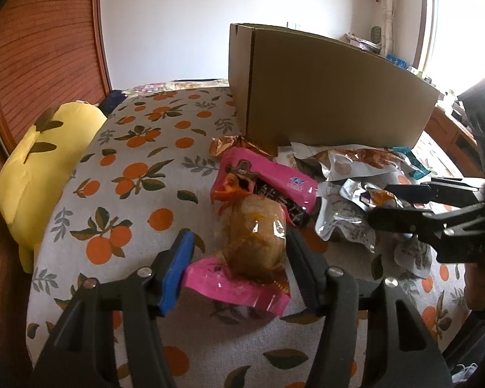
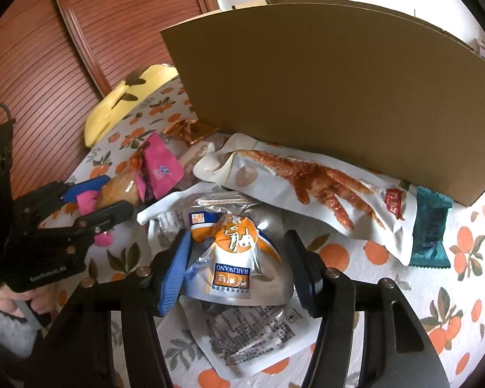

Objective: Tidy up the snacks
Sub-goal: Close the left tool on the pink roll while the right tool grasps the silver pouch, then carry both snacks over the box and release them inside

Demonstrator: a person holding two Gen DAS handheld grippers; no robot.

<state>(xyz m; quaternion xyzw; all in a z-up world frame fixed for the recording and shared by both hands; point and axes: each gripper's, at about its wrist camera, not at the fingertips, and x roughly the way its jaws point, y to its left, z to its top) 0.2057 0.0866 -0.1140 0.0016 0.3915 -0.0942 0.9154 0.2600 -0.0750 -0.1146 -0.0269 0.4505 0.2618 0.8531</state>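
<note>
A pink snack pack (image 1: pixel 255 242) with a clear window lies on the orange-print cloth. My left gripper (image 1: pixel 239 258) is open, its fingers on either side of the pack; it also shows in the right wrist view (image 2: pixel 100 197). My right gripper (image 2: pixel 237 271) is open around a silver and orange pouch (image 2: pixel 239 258) and shows in the left wrist view (image 1: pixel 400 203). A tall cardboard box (image 1: pixel 323 97) stands behind the snack pile (image 2: pixel 307 177).
A white chicken-feet pouch (image 2: pixel 323 181), a teal packet (image 2: pixel 431 226) and a copper wrapper (image 2: pixel 187 131) lie by the box (image 2: pixel 323 90). A yellow plush pillow (image 1: pixel 45 161) sits at the left edge by a wooden slatted headboard (image 1: pixel 42 48).
</note>
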